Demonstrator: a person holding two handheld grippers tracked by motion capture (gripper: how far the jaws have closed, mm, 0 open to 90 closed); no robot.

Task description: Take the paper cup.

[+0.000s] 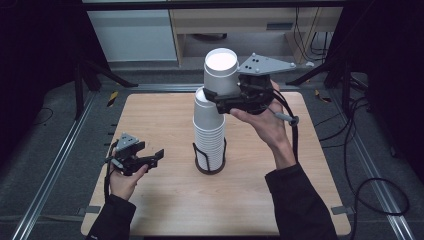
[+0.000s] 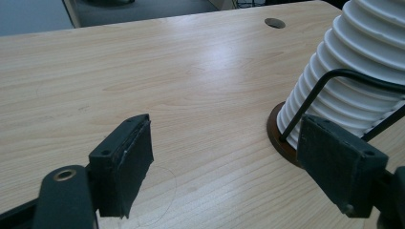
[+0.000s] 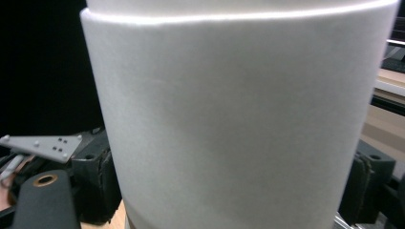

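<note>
Right gripper (image 1: 220,95): you hold it raised above the table (image 1: 165,200), its fingers clamped on the white paper cup (image 1: 220,72), one finger on either side of the cup's wall.
White paper cup: upright between your right fingers, mouth up, lifted just above the top of the stack of cups (image 1: 209,135) and a little to one side of it; in the right gripper view its wall (image 3: 239,124) rises right in front of the camera, with a black finger (image 3: 98,181) showing at each flank.
Stack of cups: it stands in a black wire holder (image 1: 210,162) near the middle of the table, below your right fingers and beyond your left ones.
Left gripper (image 1: 152,159): you hold it low over the near left part of the table, its fingers wide apart with nothing between them.
Left fingers: in the left gripper view the stack's ribbed lower part (image 2: 353,81) and the holder's brown base (image 2: 282,140) sit just behind the finger pad (image 2: 336,164) at the right of that view; bare wood lies between the two pads.
Your hands: each grips its tool from beneath, dark sleeves coming in from the near edge.
</note>
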